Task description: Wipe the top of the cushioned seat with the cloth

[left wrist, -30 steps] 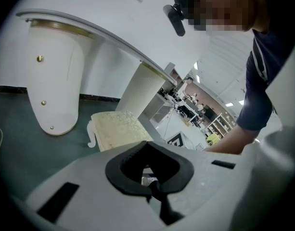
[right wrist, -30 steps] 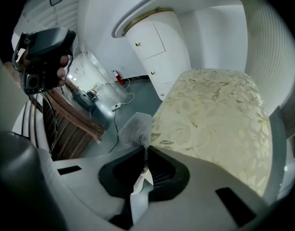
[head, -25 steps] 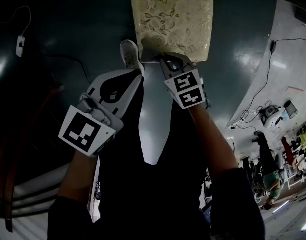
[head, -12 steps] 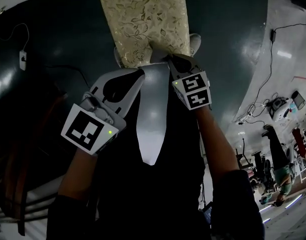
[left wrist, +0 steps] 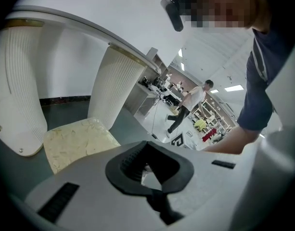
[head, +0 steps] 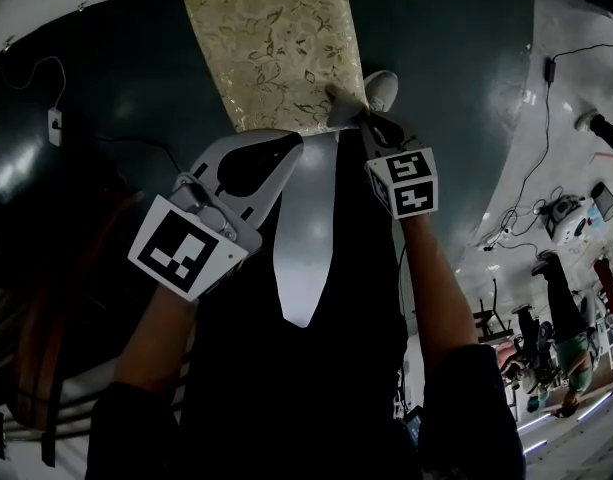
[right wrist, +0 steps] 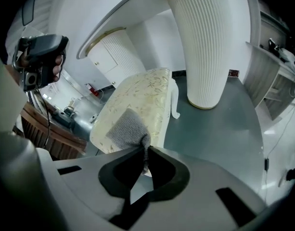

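The cushioned seat (head: 271, 43), cream with a gold leaf pattern, lies at the top of the head view. My right gripper (head: 362, 116) is shut on a grey knitted cloth (head: 342, 106) that rests on the seat's near right corner. In the right gripper view the cloth (right wrist: 127, 129) spreads from the jaw tips onto the seat (right wrist: 142, 97). My left gripper (head: 289, 141) hovers just short of the seat's near edge, shut and holding nothing. The left gripper view shows the seat (left wrist: 75, 141) beyond its jaws.
White fluted columns (right wrist: 205, 42) (left wrist: 116, 88) stand on the dark green floor around the seat. The person's white shoe (head: 383, 85) is beside the seat's right corner. Dark wooden furniture (head: 36, 328) is at the left. Cables (head: 531, 168) and distant people (left wrist: 188, 105) are to the right.
The right gripper has slid the cloth along the seat's near edge from its middle to the right corner. The left gripper has barely moved. The view has shifted, so the seat sits further left.
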Action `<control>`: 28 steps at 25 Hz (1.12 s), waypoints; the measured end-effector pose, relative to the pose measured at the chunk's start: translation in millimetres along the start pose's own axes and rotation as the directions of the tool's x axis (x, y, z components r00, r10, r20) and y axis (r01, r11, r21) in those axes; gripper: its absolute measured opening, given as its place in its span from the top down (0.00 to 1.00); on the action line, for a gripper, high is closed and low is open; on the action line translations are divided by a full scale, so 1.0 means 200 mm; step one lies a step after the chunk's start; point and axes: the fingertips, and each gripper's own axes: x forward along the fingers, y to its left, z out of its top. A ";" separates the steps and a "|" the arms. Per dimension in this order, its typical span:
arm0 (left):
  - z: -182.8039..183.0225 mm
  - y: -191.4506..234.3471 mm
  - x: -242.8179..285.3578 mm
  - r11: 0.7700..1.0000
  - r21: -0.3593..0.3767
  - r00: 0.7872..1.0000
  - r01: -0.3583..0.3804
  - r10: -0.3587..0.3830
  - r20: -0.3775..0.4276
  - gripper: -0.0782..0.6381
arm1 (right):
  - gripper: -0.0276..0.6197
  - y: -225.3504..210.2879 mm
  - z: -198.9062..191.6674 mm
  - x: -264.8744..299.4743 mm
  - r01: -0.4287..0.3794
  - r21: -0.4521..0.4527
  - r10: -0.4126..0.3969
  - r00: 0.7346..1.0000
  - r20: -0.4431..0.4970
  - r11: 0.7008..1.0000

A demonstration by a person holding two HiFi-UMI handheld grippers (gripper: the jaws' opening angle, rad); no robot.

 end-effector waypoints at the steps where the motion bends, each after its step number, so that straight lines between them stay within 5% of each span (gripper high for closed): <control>1: 0.01 0.00 0.01 1.000 0.000 1.000 0.003 -0.003 -0.002 0.88 | 0.90 -0.03 0.00 -0.01 0.007 0.006 -0.007 1.000 -0.003 1.000; 13: 0.11 -0.04 0.06 1.000 0.002 1.000 0.008 -0.008 0.025 0.88 | 0.90 -0.23 0.05 -0.11 0.064 0.019 -0.064 0.998 -0.017 0.998; 28: 0.33 -0.07 -0.20 0.999 0.012 0.993 -0.050 0.049 0.106 0.88 | 0.90 -0.06 0.60 -0.35 0.044 -0.074 -0.034 0.991 0.126 0.996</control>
